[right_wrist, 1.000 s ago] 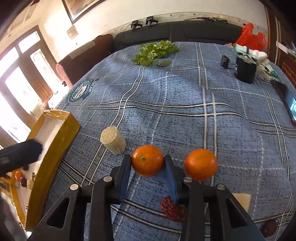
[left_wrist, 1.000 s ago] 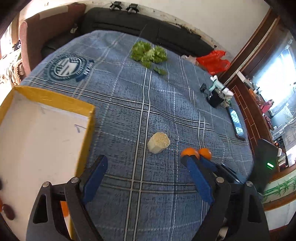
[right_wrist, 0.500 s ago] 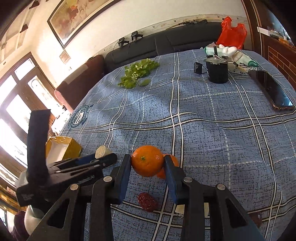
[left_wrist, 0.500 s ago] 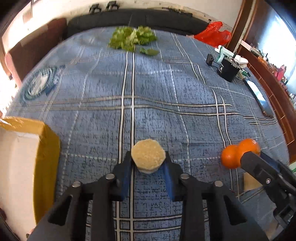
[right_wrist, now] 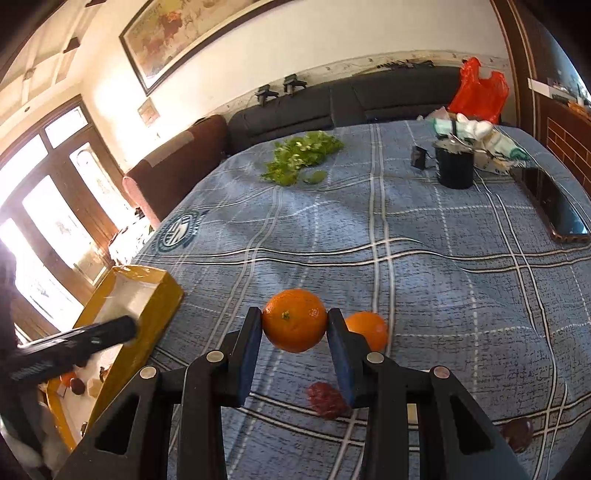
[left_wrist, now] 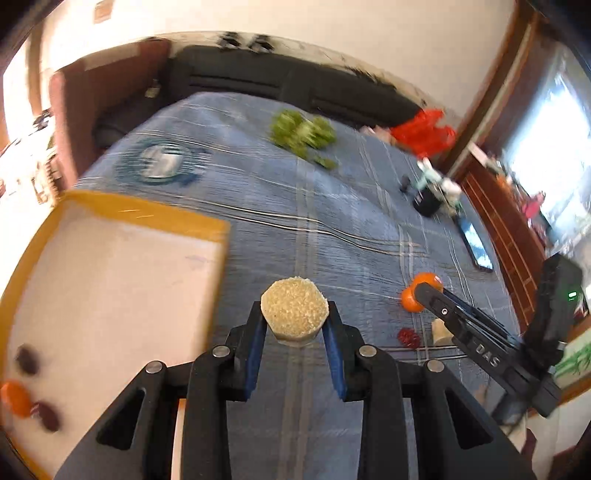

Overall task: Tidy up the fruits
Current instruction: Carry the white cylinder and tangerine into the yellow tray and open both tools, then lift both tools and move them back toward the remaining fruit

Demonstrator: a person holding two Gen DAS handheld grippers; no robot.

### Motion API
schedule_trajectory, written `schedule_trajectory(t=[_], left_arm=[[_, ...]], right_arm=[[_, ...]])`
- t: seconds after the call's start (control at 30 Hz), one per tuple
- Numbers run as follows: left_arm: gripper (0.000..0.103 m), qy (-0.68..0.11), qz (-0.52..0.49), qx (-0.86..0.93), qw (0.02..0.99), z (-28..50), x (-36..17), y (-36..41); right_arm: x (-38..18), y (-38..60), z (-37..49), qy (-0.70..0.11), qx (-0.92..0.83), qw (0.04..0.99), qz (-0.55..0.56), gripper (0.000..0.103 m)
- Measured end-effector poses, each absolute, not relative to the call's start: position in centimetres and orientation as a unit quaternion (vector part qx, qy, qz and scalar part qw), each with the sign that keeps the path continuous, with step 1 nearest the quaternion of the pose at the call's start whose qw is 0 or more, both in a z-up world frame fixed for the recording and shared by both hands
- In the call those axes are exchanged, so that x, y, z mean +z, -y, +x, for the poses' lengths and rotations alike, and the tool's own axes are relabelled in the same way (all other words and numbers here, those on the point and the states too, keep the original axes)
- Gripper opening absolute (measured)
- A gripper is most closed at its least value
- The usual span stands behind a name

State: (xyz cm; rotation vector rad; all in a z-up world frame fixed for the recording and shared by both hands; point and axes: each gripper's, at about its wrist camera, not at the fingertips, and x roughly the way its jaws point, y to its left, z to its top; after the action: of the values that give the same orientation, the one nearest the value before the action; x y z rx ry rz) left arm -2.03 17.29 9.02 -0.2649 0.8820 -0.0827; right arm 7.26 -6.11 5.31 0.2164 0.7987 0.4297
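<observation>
Left gripper (left_wrist: 294, 325) jaws clamped on corn chunk (left_wrist: 294, 314) (blurred), right gripper (right_wrist: 294, 334) jaws on orange (right_wrist: 294, 319).

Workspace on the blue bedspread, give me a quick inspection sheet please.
Surface: blue plaid bedspread.
Job's things: second orange, red fruit on the cloth; yellow box holding small fruits.
Clutter: green leaves, black cup, phone, red bag.
Grippers: left claw shut on corn piece; right claw shut on orange.
Cables: nothing seen.
Surroundings: dark sofa, framed picture.
</observation>
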Motion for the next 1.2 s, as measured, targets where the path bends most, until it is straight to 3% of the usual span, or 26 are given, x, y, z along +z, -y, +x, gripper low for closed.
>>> schedule_trajectory(t=[0.43,0.87,0.93,1.0,1.1,1.2], left_arm=[[0.03,-0.429,-0.125,0.1,0.889,-6.2,8.6,-32.0],[0.03,-0.491,-0.162,0.103,0.85,-3.0,3.6,-36.5],[0.036,-0.489,-0.17,0.097,0.85,-3.1,3.8,-36.6],[0.048,-0.481,-0.176,0.097,0.853,-3.6,4.2,-36.8],[0.05,-0.466,-0.194,0.093,0.858,-4.7,5.3,-37.0],[0.053,-0.447,-0.212,0.09,0.865,-6.5,7.0,-37.1]], right_arm=[[9.8,-9.3,2.6,-0.417,0.361,0.833,0.051,0.04],[3.8,-22.4,3.3,-0.49,0.377,0.784,-0.057,0.041],[3.3,-22.7,3.4,-0.494,0.381,0.779,-0.062,0.041],[3.1,-23.1,3.4,-0.494,0.383,0.778,-0.066,0.041],[3.1,-23.2,3.4,-0.497,0.386,0.775,-0.058,0.044],[4.3,-22.4,2.7,-0.485,0.386,0.783,-0.051,0.054]])
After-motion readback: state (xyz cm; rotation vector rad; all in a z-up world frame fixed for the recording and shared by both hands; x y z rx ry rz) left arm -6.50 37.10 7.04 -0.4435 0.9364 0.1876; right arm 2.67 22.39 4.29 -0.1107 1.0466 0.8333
